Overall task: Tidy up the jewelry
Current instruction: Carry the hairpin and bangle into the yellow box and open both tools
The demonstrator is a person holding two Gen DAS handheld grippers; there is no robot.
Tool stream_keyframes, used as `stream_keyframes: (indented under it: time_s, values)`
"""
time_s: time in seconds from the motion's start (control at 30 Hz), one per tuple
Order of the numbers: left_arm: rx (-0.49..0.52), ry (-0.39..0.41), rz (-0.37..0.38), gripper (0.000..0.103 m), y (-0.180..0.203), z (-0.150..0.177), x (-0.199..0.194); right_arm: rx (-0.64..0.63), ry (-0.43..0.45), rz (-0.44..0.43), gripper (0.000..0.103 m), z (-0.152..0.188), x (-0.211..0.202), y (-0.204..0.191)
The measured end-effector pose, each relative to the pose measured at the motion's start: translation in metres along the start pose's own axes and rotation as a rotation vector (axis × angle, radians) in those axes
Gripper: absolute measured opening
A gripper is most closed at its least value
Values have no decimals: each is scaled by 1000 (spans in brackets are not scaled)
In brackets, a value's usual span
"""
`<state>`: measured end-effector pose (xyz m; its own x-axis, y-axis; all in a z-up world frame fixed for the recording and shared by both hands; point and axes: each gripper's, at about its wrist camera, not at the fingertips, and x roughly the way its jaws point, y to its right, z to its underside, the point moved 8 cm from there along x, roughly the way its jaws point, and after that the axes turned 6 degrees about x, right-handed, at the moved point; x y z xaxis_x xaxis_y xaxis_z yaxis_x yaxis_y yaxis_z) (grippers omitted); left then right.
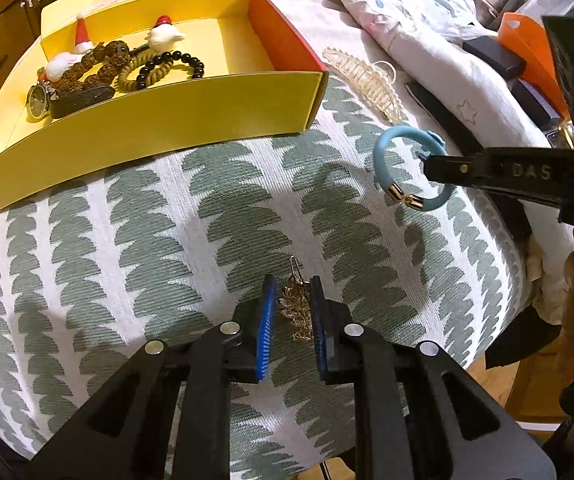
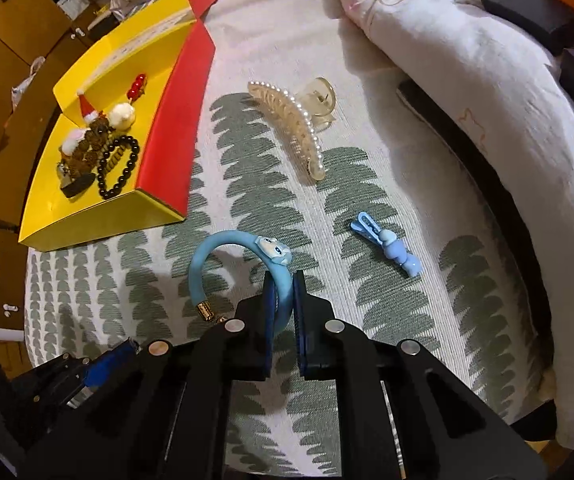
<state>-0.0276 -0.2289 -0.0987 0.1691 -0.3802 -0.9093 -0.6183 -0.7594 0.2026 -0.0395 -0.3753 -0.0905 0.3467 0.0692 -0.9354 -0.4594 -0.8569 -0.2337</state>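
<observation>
Between my left gripper's (image 1: 291, 312) nearly closed blue pads hangs a small gold leaf earring (image 1: 295, 314). My right gripper (image 2: 285, 304), angled steeply down, pinches a blue bangle (image 2: 239, 264) with a cartoon charm. Beyond them I see the yellow box (image 1: 167, 120), holding a black bead bracelet (image 1: 167, 68), a brown bead strand, a watch (image 1: 38, 101) and Santa-hat clips. A pearl claw clip (image 2: 291, 128) and blue clip (image 2: 387, 246) lie on the patterned cloth (image 2: 247, 200), well apart.

Blue bracelet (image 2: 223, 264) with gold caps, lifted off cloth; gold leaf earring (image 1: 297, 312) pinched upright; pearl claw clip (image 2: 287, 128), blue hair clip (image 2: 387, 246) lying flat.
</observation>
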Motion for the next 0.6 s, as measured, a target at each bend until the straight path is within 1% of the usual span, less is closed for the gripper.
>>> stream_keyframes:
  time_s: [0.1, 0.2, 0.27, 0.33, 0.37, 0.43, 0.47, 0.6]
  values:
    - [-3, 9, 4, 18, -2, 0, -5, -3, 13, -20, 9, -1, -10, -4]
    - [-4, 26, 10, 18, -6, -1, -15, -10, 43, -42, 9, -3, -25, -11]
    - [-8, 38, 15, 18, -8, -3, -22, -15, 86, -51, 9, -5, -41, -15]
    - [-12, 54, 19, 18, -12, -5, -31, -20, 110, -84, 9, -6, -53, -22]
    - [-15, 61, 21, 18, -15, -5, -36, -25, 133, -93, 9, -7, -61, -28]
    - [-18, 77, 23, 18, -20, -8, -46, -40, 150, -100, 9, -10, -68, -36]
    - [-21, 87, 22, 18, -23, -12, -51, -44, 164, -120, 9, -12, -72, -44]
    - [-45, 132, 25, 18, -41, -25, -73, -75, 172, -154, 9, -22, -73, -72]
